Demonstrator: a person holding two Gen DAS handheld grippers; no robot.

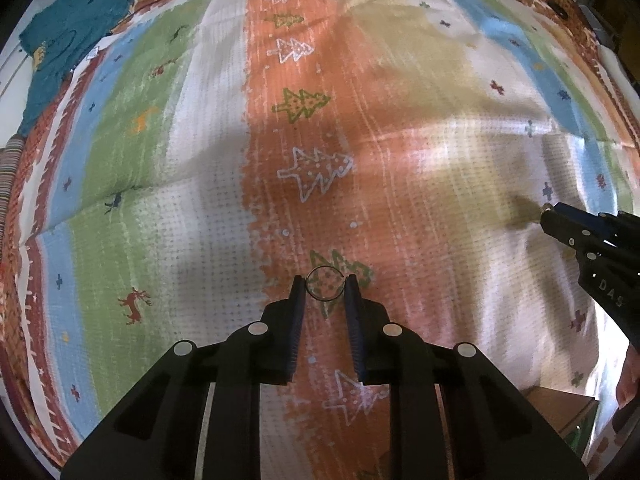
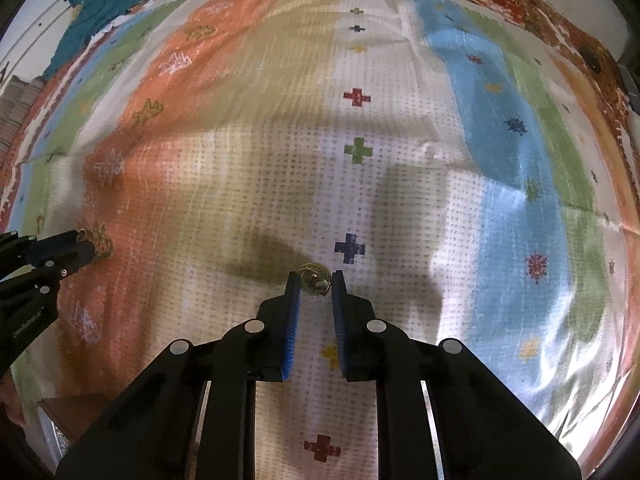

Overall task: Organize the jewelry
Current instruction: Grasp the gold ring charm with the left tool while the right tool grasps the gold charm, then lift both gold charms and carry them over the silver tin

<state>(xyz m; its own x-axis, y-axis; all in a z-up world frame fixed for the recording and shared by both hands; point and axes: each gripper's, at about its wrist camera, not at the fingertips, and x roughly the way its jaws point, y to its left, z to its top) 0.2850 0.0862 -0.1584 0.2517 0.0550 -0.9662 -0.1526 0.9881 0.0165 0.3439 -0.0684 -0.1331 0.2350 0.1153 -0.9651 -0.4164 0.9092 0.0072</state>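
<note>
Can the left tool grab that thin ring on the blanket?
Probably yes. The thin ring already sits between the left tool's tips on the blanket, with nothing blocking it.

Hard shadows, glare, fisheye-warped edges

The bedspread (image 1: 200, 160) runs in stripes — orange, green, blue, white, tan — dotted with little trees, crosses and a red reindeer. Teal cloth (image 1: 68, 32) in the corner. Thin dark ring (image 1: 325, 284) on orange; gold ring (image 2: 314, 278) on white — black grippers, blue pads (image 2: 294, 320).
</note>
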